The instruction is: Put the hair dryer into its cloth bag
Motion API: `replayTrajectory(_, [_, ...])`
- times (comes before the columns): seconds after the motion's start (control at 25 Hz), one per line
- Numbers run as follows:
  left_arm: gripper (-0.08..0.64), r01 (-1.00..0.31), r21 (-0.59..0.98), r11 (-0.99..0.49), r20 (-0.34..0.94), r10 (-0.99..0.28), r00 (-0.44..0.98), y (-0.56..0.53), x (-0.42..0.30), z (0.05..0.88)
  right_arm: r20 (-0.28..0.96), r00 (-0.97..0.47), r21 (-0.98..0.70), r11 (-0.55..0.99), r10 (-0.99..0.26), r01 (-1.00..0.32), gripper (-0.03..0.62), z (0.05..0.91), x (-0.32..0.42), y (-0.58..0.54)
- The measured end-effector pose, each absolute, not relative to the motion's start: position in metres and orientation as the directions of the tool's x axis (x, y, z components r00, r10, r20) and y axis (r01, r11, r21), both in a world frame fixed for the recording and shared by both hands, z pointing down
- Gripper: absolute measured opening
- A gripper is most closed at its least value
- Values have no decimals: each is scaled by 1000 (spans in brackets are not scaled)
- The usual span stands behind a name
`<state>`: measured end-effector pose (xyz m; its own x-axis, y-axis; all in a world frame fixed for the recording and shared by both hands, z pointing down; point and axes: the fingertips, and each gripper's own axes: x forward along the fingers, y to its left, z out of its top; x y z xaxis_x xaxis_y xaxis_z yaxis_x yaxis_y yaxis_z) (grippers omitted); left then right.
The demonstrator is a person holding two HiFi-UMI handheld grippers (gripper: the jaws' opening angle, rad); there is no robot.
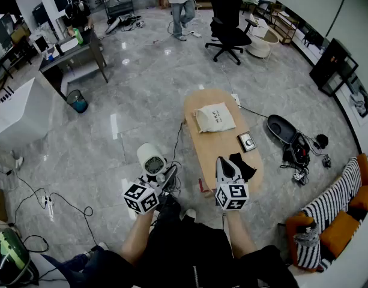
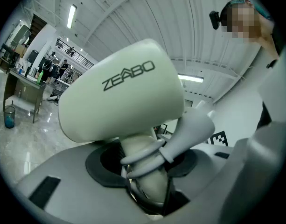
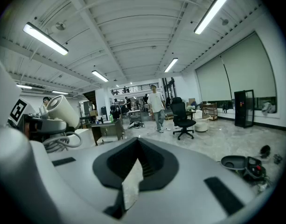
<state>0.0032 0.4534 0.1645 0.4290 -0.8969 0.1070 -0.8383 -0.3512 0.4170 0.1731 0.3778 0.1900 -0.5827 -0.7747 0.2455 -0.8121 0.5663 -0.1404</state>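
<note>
- The person holds 2 grippers out in front, over the floor at the near end of a wooden table [image 1: 224, 152].
- The left gripper [image 2: 147, 176] is pinching the hair dryer [image 2: 119, 97] by its handle. The grey cord [image 2: 143, 154] is looped round the handle, and the jaws squeeze both.
- The big round head of the hair dryer sticks up at 12 o'clock from that gripper. It is in the air and rests on nothing.
- The right gripper [image 3: 135, 171] has its jaws pressed together. A thin pale strip [image 3: 132, 183] shows where they meet. What it is cannot be told.
- The cloth bag [image 1: 215, 117] lies flat on the table. It is at about 1 o'clock from the hair dryer and well apart from it. From the right gripper it is at 12 o'clock.
- Neither gripper touches the bag. Its mouth is too small to make out.
- Done, it seems: 1 step, as the hair dryer is picked up with its cord tidy.
- Left to do, most likely: bring the hair dryer to the bag, hold the bag's mouth wide with the right gripper, push the hair dryer in, then let go.
</note>
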Motion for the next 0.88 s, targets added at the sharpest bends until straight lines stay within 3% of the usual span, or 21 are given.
replayTrajectory(0.88, [202, -816, 448, -366, 157, -866, 475, 360, -16, 184, 277, -566, -150, 547, -776, -824, 9, 204, 151, 301])
